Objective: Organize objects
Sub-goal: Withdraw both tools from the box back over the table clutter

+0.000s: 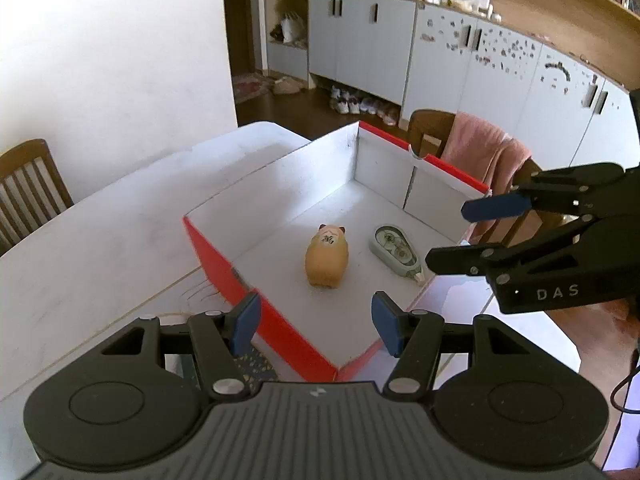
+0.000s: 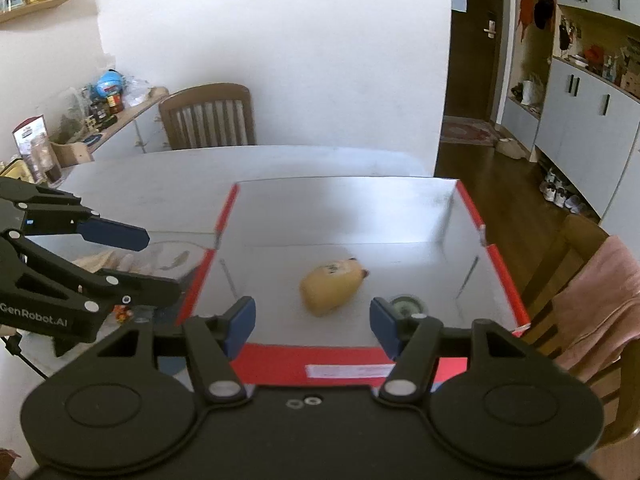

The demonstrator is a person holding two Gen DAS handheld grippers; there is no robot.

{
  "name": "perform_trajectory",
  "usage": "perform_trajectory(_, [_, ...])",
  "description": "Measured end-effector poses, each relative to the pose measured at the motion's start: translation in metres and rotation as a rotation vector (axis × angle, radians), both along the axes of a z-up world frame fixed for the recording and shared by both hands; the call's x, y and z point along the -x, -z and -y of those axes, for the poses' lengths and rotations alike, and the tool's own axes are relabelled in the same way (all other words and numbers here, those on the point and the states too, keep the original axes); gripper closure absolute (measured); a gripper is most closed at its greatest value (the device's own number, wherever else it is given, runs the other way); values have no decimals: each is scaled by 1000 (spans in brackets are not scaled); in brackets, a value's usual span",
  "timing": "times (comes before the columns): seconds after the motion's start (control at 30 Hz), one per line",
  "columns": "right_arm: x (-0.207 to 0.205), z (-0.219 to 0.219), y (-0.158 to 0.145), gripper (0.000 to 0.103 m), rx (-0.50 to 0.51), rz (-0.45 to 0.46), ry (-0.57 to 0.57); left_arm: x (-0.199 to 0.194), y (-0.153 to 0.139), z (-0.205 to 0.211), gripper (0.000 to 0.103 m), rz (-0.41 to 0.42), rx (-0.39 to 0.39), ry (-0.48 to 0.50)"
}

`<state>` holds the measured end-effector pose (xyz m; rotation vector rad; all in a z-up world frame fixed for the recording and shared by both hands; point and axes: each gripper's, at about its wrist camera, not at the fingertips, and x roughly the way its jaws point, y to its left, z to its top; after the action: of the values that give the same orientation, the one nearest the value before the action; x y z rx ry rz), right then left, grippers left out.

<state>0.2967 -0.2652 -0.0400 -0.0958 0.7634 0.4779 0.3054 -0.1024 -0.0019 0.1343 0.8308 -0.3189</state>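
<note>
A red box with a white inside (image 1: pixel 224 258) sits on the white table (image 1: pixel 100 240). Inside it lie an orange hamster-shaped figurine (image 1: pixel 326 258) and a pale green correction tape dispenser (image 1: pixel 396 252). My left gripper (image 1: pixel 316 328) is open and empty, above the box's near corner. My right gripper (image 1: pixel 452 236) is open and empty, over the box's right wall. In the right wrist view the box (image 2: pixel 344 366) is below my right gripper (image 2: pixel 312 326), the figurine (image 2: pixel 332 290) lies ahead, the tape dispenser (image 2: pixel 406 306) is partly hidden by the right finger, and my left gripper (image 2: pixel 160 264) hovers at the left.
Wooden chairs stand around the table (image 1: pixel 30 186), one with a pink towel (image 1: pixel 484 152). Small items lie on the table left of the box (image 2: pixel 120 312). A cluttered side shelf (image 2: pixel 100 116) is at far left. Grey cabinets (image 1: pixel 360 44) line the far wall.
</note>
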Motion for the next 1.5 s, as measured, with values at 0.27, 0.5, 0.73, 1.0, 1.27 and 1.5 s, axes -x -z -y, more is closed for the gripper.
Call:
perform_trajectory(0.27, [31, -29, -3, 23, -13, 8, -25, 42, -8, -33, 39, 48, 28, -44])
perform_trajectory(0.5, [50, -54, -3, 14, -48, -21, -12, 73, -10, -62, 24, 79, 60, -95])
perform_trajectory(0.73, [70, -83, -2, 1, -56, -16, -25, 100, -5, -101, 20, 86, 103, -165])
perform_trajectory(1.0, [87, -121, 3, 1, -34, -10, -35, 127, 7, -147, 7, 93, 128, -253])
perform_trajectory(1.27, [97, -152, 16, 1, 3, -5, -26, 153, 21, -194, 1, 120, 123, -350])
perform_trajectory(1.5, [102, -184, 30, 1, 40, -21, -56, 173, 40, -239, 1, 125, 79, -449])
